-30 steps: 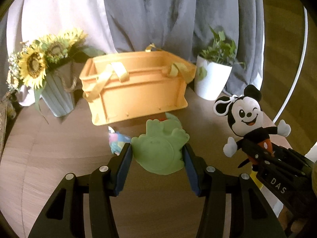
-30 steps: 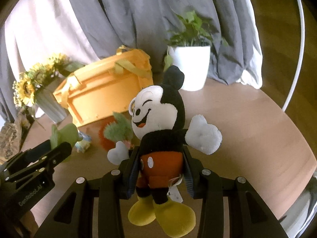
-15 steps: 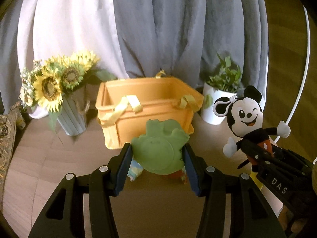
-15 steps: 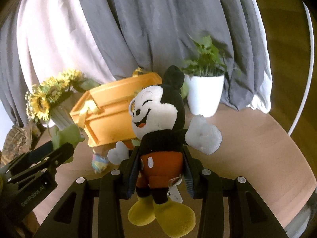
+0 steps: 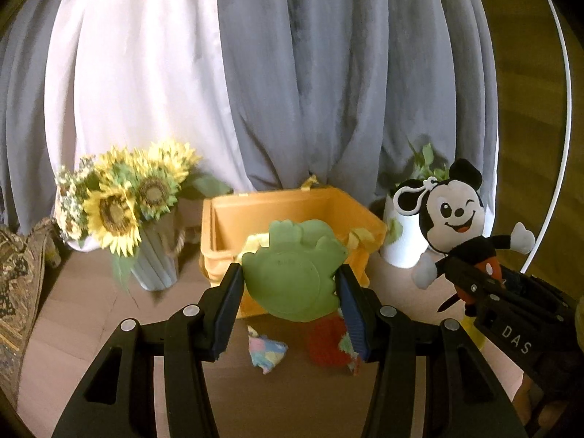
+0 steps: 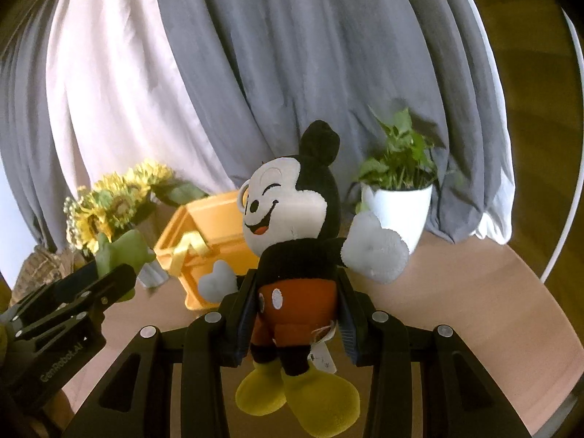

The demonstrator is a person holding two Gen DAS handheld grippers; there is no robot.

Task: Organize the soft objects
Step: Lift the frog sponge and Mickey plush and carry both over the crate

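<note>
Your left tool (image 5: 290, 284) grips the green toy (image 5: 292, 270), your right tool (image 6: 295, 303) the mouse plush (image 6: 292, 241); the orange bin (image 5: 292, 215) sits ahead. Release short, and either toy may catch the rim and tumble onto the table (image 5: 91, 314).

Open basket mouth ahead, both grippers loaded and close together

The orange basket (image 5: 292, 215) stands open on top, hemmed by the sunflower vase (image 5: 155, 259) on its left and the white plant pot (image 6: 396, 208) on its right. A patchwork toy (image 5: 264, 354) and a red knitted toy (image 5: 325, 341) lie on the table (image 6: 474, 292) before it; bare tabletop stretches right of the pot.
</note>
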